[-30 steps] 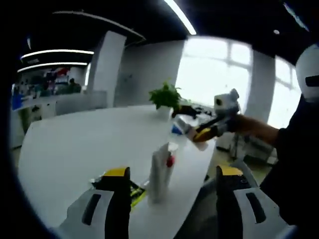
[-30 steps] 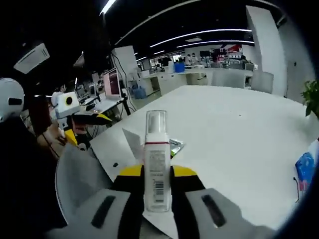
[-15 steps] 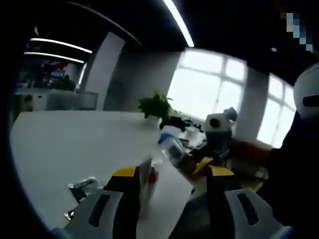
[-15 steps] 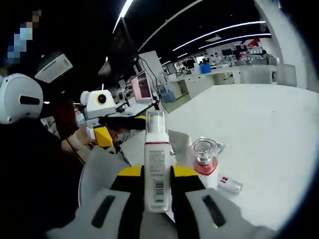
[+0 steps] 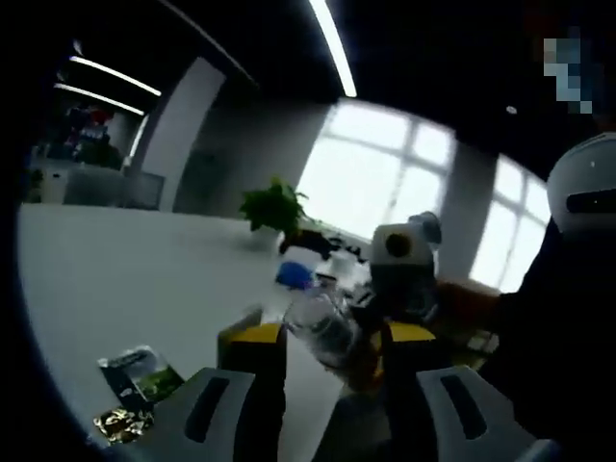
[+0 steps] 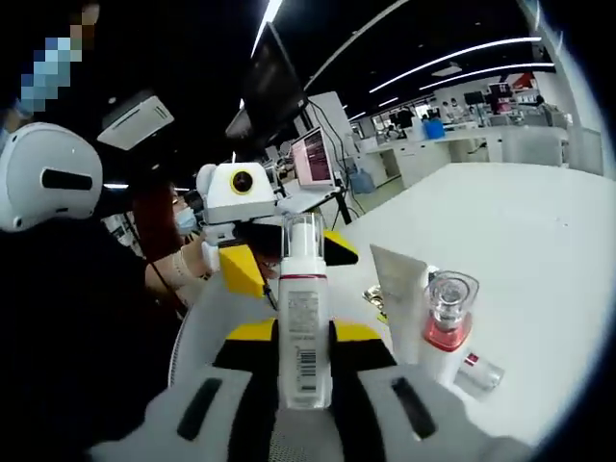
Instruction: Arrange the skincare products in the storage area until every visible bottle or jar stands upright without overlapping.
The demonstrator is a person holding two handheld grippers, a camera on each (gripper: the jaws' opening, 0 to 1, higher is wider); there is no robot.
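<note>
In the right gripper view, a white pump bottle (image 6: pixel 305 318) is clamped upright between the jaws of the right gripper (image 6: pixel 305 348), gripped at its label with the clear cap above the jaw tips — a hold that seems chosen so the bottle can be set down standing, as the task asks. Just past the jaws and to their right, a white tube (image 6: pixel 401 289) is seen standing on the white table (image 6: pixel 539 250), touching or nearly touching a bottle with a red collar and clear cap (image 6: pixel 445 322), which also stands upright; a small clear vial (image 6: pixel 478 373) is left lying on its side at that bottle's foot and would, by judgement, still need righting. Farther off and to the left of the held bottle, the left gripper (image 6: pixel 279 255) is seen with its yellow-tipped jaws apart. In the left gripper view, a clear bottle (image 5: pixel 322 325) is seen tilted close in front of the left gripper (image 5: pixel 332 351), lying across the gap between its jaws; whether it is touched cannot be told, and it may be the very bottle the other gripper carries. To the left of those jaws a small green sachet (image 5: pixel 135 373) is shown flat on the table — something the other view barely hints at — and far beyond, a potted plant (image 5: pixel 269 207) stands before bright windows.
</note>
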